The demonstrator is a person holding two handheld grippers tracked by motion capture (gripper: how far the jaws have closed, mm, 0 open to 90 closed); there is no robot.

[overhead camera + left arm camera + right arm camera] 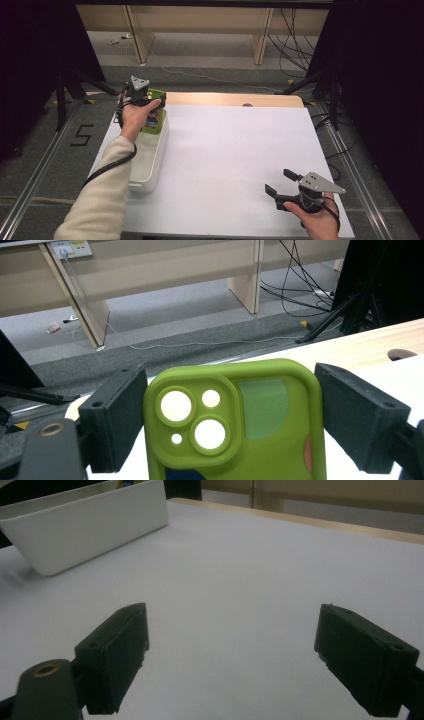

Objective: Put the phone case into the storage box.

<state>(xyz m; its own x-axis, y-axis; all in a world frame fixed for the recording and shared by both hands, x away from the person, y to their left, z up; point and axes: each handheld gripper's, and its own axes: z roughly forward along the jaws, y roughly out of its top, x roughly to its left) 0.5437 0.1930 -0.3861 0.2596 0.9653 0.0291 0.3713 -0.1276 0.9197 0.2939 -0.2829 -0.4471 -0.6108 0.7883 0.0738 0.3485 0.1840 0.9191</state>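
Held upright between the left gripper's jaws over the bin's far end: a phone case. Bin at the table's left edge. Near the front right corner, well apart: the right gripper.

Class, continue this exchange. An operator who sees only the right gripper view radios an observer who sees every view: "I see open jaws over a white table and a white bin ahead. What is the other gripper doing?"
Observer: The left gripper is shut on a green phone case.
Operator: Where is it relative to the bin?
Observer: At the far end of the white bin, seen from the high view.
Operator: Which side of the case faces that gripper's camera?
Observer: Its back, with the raised camera surround near the case's top edge.
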